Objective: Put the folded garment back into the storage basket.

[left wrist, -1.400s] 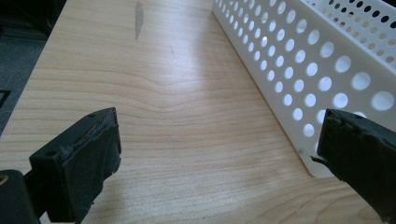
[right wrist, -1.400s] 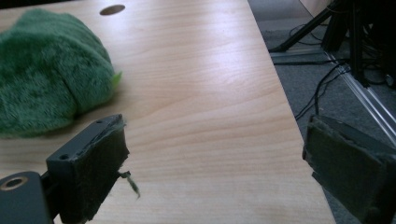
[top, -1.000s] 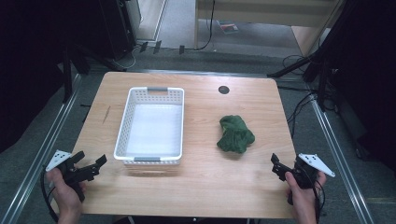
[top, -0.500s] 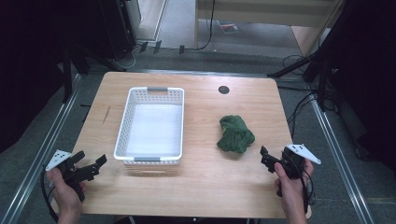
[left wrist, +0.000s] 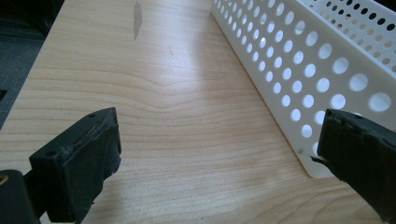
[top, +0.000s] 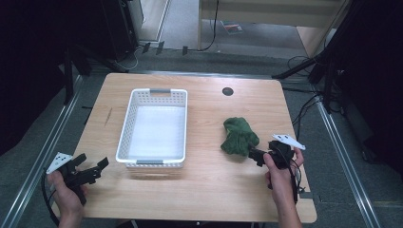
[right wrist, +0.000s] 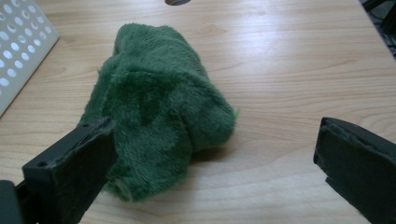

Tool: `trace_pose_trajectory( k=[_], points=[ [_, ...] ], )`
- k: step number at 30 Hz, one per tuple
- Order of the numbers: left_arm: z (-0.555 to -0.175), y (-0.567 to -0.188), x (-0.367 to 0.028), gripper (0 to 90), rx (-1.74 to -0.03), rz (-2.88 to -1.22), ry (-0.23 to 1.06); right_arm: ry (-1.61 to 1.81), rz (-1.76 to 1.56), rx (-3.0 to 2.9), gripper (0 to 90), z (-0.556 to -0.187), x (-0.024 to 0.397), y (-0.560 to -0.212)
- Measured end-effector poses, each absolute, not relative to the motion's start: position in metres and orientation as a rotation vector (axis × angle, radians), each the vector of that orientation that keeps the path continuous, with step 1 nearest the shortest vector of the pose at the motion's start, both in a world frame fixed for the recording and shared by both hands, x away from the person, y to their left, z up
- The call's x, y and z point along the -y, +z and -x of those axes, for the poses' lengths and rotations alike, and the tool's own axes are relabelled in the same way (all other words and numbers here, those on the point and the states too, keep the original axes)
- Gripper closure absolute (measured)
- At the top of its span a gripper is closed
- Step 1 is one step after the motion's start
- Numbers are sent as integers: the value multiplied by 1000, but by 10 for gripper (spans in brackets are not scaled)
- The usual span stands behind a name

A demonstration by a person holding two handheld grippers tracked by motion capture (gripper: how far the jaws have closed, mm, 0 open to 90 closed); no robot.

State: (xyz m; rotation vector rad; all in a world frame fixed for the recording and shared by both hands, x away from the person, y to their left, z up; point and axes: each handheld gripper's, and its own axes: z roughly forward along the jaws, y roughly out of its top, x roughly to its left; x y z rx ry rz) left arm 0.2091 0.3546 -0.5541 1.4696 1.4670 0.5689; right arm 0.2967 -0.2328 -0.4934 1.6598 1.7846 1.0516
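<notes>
Light wood-grain table [top: 204, 190], rounded corners, standing on a grey floor [top: 332, 199]. Round dark hole [top: 227, 91] in the top near the far edge. White perforated basket [top: 154, 163] sits left of centre, long axis running away from the person, grey handles at both short ends (interior looks bare white). Green plush cloth [top: 240, 136] lies bunched in a heap right of centre, well apart from the basket. Faint dark scuff [left wrist: 137, 16] on the wood left of the basket.
</notes>
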Motion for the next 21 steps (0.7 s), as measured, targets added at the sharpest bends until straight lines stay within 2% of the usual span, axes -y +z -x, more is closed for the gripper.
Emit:
trace_pose_trajectory(
  k=[21],
  points=[
    [-209,-554,-355,5,-1467,-1470,566,1052,-1669,-1844,0,-338,194,-486]
  ],
)
